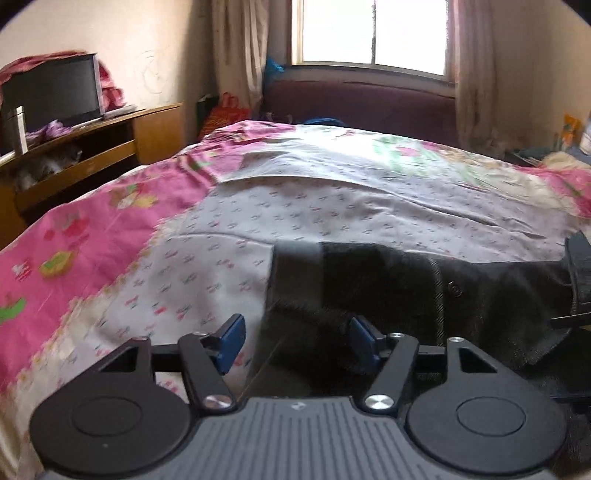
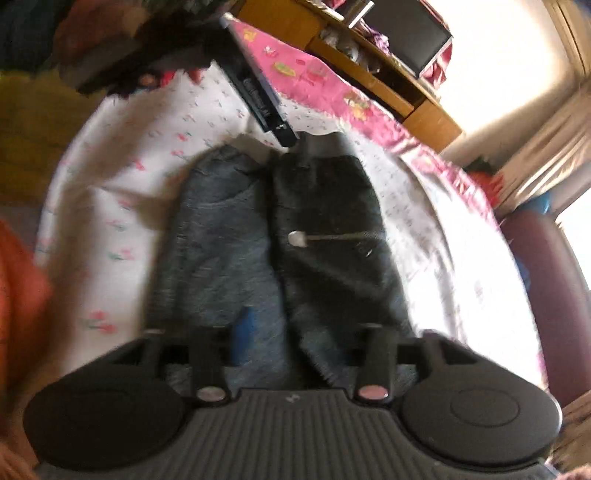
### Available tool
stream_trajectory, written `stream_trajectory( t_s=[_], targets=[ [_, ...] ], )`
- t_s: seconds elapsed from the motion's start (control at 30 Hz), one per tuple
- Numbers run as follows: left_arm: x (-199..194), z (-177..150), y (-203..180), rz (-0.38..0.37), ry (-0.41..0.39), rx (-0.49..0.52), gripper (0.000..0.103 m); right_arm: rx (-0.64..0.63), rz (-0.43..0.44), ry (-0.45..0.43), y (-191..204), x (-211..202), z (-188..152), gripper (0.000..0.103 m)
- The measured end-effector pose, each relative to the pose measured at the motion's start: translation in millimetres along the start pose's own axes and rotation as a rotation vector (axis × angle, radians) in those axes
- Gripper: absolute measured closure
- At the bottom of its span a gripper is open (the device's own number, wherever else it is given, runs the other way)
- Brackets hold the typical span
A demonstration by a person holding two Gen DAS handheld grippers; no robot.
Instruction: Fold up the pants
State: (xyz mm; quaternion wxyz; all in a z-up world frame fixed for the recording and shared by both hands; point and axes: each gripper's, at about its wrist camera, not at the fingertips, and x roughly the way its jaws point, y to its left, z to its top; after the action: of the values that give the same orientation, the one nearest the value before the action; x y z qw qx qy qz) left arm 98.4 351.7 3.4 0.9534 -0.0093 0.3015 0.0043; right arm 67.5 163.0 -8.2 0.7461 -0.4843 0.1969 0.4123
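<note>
The dark grey pants (image 1: 388, 280) lie on the bed sheet (image 1: 229, 236), with a grey waistband (image 1: 297, 258) at their left end. My left gripper (image 1: 295, 343) is open, its blue pads straddling the pants' near edge. In the right wrist view the pants (image 2: 280, 236) lie folded lengthwise, a lighter half on the left, a darker half with a zipper pull (image 2: 299, 238) on the right. My right gripper (image 2: 295, 343) is open over the pants' near end. The left gripper (image 2: 262, 99) shows at their far end.
A wooden TV stand (image 1: 92, 147) with a television (image 1: 55, 92) stands left of the bed. A purple headboard (image 1: 362, 103) and a window (image 1: 373, 33) are beyond the bed. The pink floral bedspread (image 1: 92, 236) covers the left side. An orange cloth (image 2: 18, 295) lies at left.
</note>
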Motion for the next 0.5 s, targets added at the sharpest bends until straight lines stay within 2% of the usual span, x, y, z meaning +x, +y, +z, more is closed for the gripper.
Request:
stream_trajectory(
  t_s=[0.03, 0.1, 0.17, 0.2, 0.27, 0.3, 0.5],
  targets=[
    [7.0, 1.6, -1.5, -0.008, 0.007, 0.011, 0.015, -0.025, -0.004, 0.003, 2.1, 9.1, -0.7, 0.052],
    [24.0, 4.6, -2.9, -0.006, 0.036, 0.012, 0.016, -0.069, -0.002, 0.034, 5.2, 27.0, -4.4, 0.052],
    [35.3, 7.9, -5.4, -0.002, 0.057, 0.015, 0.036, -0.093, -0.015, 0.066, 3.7, 34.1, -11.5, 0.053],
    [41.2, 9.3, -6.1, 0.022, 0.082, 0.015, 0.038, -0.087, -0.017, 0.083, -0.9, 38.1, -14.1, 0.053],
    [48.1, 10.7, -2.7, 0.011, 0.107, -0.008, 0.042, -0.038, -0.004, 0.135, -14.1, 39.6, -20.1, 0.074],
    [48.2, 11.2, -2.0, 0.008, 0.111, -0.013, 0.045, 0.005, 0.023, 0.171, -22.6, 41.6, -23.4, 0.097],
    [19.5, 20.2, -0.5, -0.005, 0.059, 0.001, 0.049, 0.163, 0.075, 0.16, -45.1, 22.1, -15.5, 0.099]
  ],
)
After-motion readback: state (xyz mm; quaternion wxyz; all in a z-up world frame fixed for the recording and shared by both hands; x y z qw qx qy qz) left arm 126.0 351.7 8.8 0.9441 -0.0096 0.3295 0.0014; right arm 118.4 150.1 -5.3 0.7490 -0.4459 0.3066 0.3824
